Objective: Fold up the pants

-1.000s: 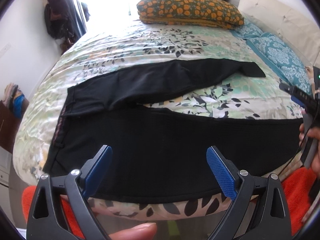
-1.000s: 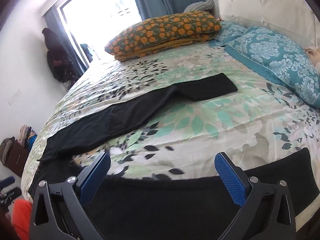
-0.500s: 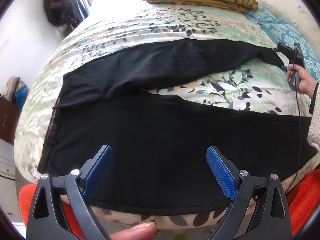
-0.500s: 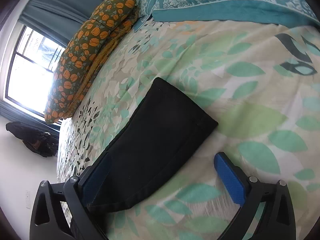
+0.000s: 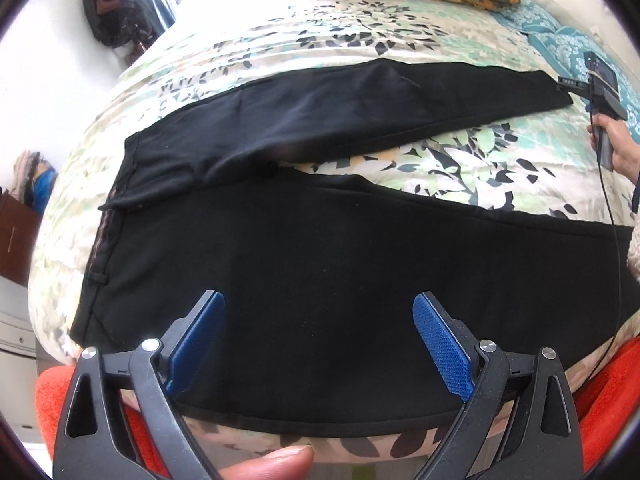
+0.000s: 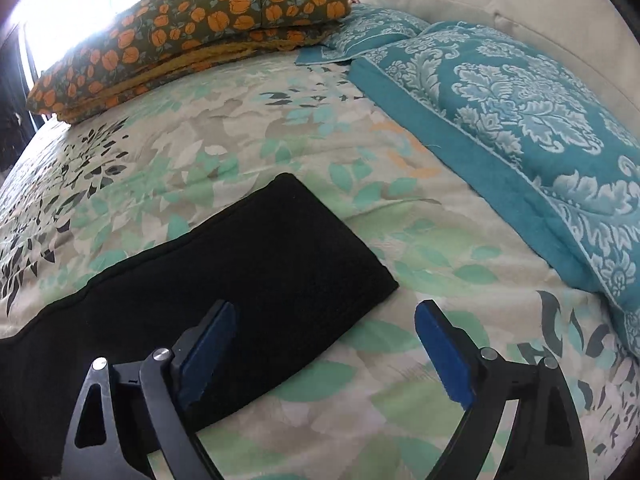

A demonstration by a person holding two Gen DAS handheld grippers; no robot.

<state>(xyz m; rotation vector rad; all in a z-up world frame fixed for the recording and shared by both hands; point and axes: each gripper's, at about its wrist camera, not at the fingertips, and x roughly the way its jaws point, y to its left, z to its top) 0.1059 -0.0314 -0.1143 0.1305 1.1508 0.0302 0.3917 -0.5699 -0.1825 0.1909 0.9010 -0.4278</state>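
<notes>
Lying spread on the bed (image 6: 280,120), the black pants (image 5: 320,264) are seen with both legs running left to right, waistband to the left. The right gripper (image 6: 324,340) is held at the far leg's cuff (image 6: 320,264), jaws wide and empty, the cuff just ahead and left. The left gripper (image 5: 318,340), equally wide and empty, hovers over the near leg. Only the left view shows the waistband; only the right shows the cuff closely.

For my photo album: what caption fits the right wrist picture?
Open right gripper poised over the hem of a black pants leg on a floral bedspread.
</notes>
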